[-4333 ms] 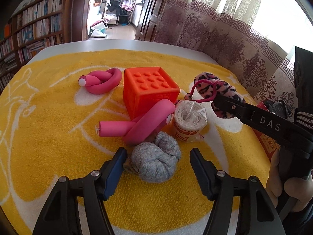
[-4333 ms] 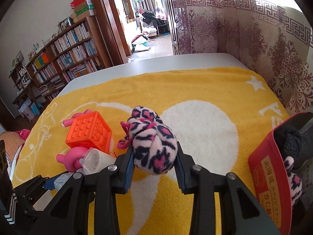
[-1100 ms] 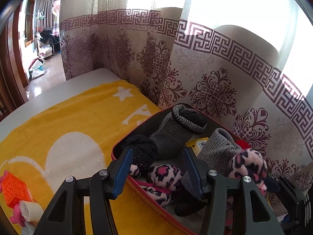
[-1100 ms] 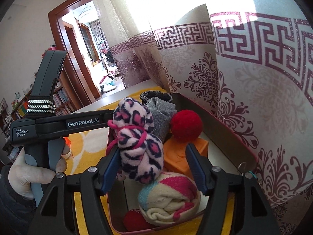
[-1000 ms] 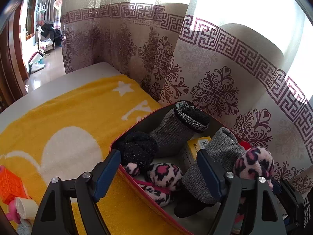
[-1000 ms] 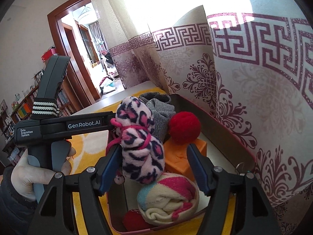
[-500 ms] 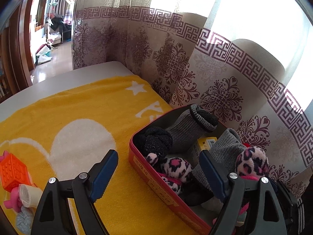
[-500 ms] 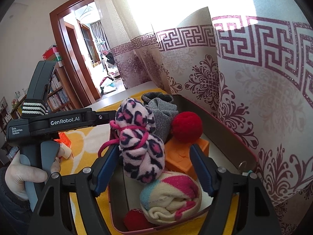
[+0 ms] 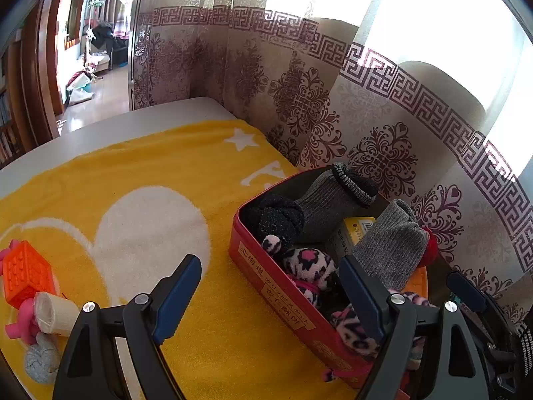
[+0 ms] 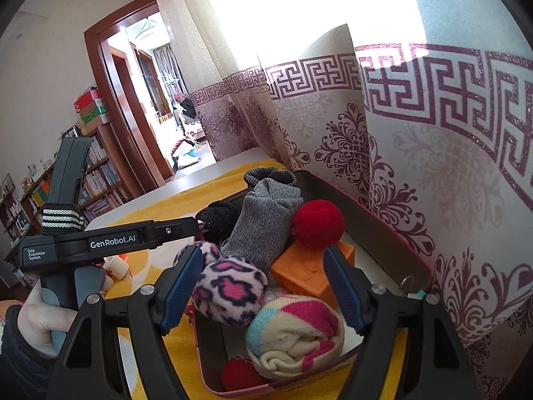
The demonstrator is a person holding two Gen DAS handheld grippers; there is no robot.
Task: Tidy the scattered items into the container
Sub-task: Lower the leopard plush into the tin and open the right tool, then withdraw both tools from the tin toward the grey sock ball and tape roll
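Red tin point(image 9: 266, 268) at frame right mostly packed; leopard roll point(image 10: 230, 288) lies inside between the spread right gripper point(image 10: 263, 286) jaws, apparently unpinched. Left gripper point(image 9: 269, 291) spread, empty. Orange cube point(image 9: 25, 275), tape roll point(image 9: 53, 313), grey sock point(image 9: 40, 361) remain lower left (pink tubes too).

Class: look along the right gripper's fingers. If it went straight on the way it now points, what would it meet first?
Probably the orange block in the red tin, with the red pompom on it. The right gripper is open; the leopard-print sock bundle lies by its left finger. Depth is unclear.

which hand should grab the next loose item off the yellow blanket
Left, probably. The left tool is open and empty, nearer the orange cube, paper roll and grey sock ball. The right tool, jaws just opening, sits over the red tin beside the leopard sock.
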